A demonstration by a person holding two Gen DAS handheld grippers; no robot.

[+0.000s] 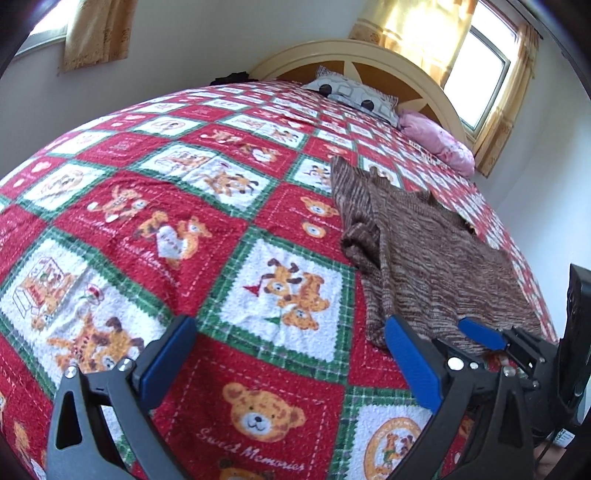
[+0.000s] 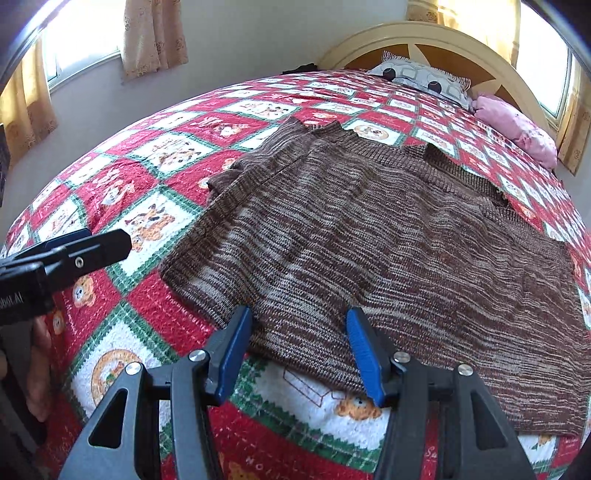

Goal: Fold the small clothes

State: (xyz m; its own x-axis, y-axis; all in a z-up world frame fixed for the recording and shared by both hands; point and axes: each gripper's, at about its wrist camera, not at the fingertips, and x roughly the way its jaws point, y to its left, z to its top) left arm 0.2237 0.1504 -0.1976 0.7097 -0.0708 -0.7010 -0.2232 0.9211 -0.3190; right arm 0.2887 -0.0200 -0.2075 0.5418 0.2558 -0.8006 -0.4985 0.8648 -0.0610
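Observation:
A brown striped knit sweater [image 2: 369,229] lies spread flat on the red teddy-bear quilt [image 2: 147,306], one sleeve bunched at its left side. My right gripper [image 2: 300,345] hovers open over the sweater's near hem, which lies flat below the blue pads, unpinched. My left gripper [image 1: 291,350] stands wide open over bare quilt [image 1: 184,221], left of the sweater [image 1: 424,258], with nothing between its fingers. The left wrist view shows one blue pad [image 1: 480,332] of the right gripper by the hem. In the right wrist view the left gripper's fingers [image 2: 99,249] show at the left edge.
A patterned pillow [image 2: 421,83] and a pink pillow [image 2: 513,125] lie by the cream headboard [image 2: 424,35]. Curtained windows [image 2: 81,40] sit in the walls behind the bed. A person's hand [image 2: 37,373] shows at the lower left. The quilt's edge drops off at the right [image 1: 517,236].

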